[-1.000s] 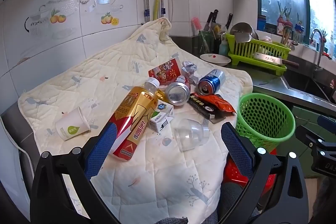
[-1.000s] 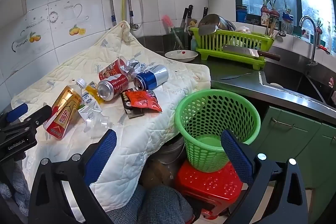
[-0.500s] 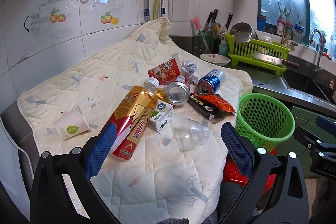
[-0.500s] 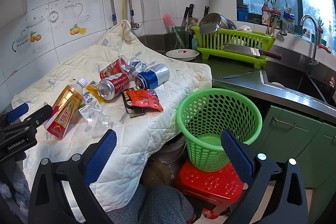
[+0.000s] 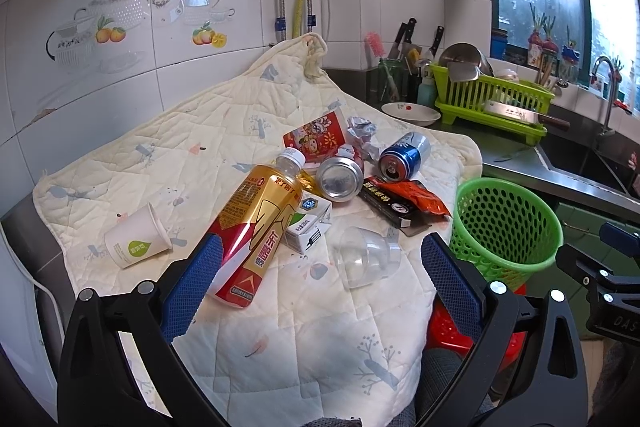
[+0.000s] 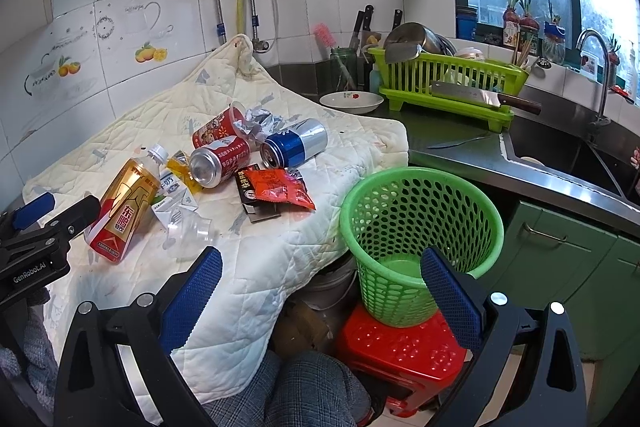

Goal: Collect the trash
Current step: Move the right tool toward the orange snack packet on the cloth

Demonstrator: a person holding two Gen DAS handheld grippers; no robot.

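A cream quilted cloth (image 5: 224,115) is seen spread over the bench, and the trash is scattered across it. Farthest left, a white paper cup (image 5: 136,242) with a green leaf mark is laid on its side, apart from the rest. Next, a gold and red drink bottle (image 5: 256,227) is laid with its white cap pointing away, and a small white milk carton (image 5: 308,225) is pressed against its right flank. Beyond these, a red printed paper cup (image 5: 316,141), a red can (image 5: 340,175) and crumpled foil (image 5: 362,131) are bunched together, with a blue can (image 5: 404,157) just to their right. A clear plastic cup (image 5: 366,261) is tipped over nearer the camera, beside an orange snack packet (image 5: 420,197) that is laid over a black box. At the cloth's right edge, a green mesh basket (image 6: 420,223) is stood on a red stool (image 6: 400,347), below bench level. The left claw (image 5: 320,281) is held wide open above the cloth, nothing gripped, with the bottle's base behind its left finger. The right claw (image 6: 320,285) is likewise spread open and empty, framing the basket's near side.
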